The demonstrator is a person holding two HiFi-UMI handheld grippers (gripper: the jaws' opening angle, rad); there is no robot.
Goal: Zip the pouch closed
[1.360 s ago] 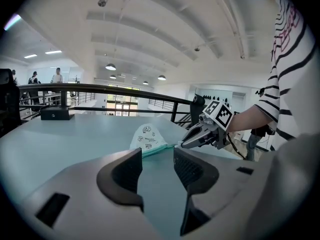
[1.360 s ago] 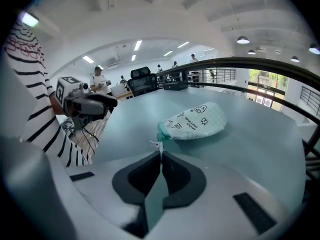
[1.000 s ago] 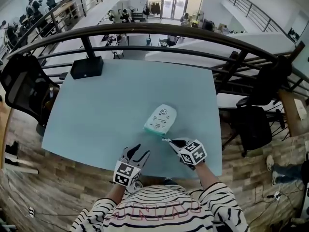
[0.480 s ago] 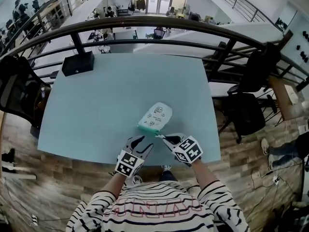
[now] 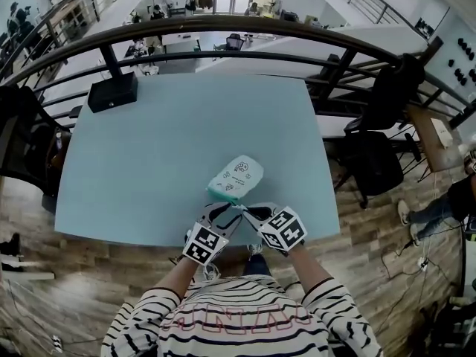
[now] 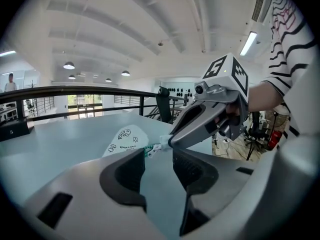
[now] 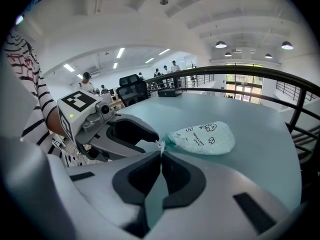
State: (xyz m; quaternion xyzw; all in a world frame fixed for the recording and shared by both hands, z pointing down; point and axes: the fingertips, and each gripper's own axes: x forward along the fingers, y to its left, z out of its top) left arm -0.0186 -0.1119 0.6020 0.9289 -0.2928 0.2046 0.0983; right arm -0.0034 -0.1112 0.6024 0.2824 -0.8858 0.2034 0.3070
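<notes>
A pale mint pouch (image 5: 236, 177) with small black drawings lies on the light blue table (image 5: 149, 147), close to its near edge. My right gripper (image 5: 245, 210) is shut on a small white tab (image 6: 163, 141) at the pouch's near end. A white zipper pull (image 6: 152, 150) on the green zipper hangs just beside that tab. My left gripper (image 5: 226, 216) stands open, its jaws right in front of the zipper pull and not touching it. The right gripper view shows the pouch (image 7: 202, 138) beyond my closed jaws and the left gripper (image 7: 132, 134) at their left.
A black box (image 5: 111, 91) sits at the table's far left corner. A dark railing (image 5: 223, 28) curves behind the table. Black chairs stand at the left (image 5: 22, 143) and the right (image 5: 372, 166). The table's near edge (image 5: 134, 233) runs just under both grippers.
My left gripper has moved right and forward until its tips meet the right gripper at the pouch's near end. The right gripper has drawn slightly left, still shut on the tab.
</notes>
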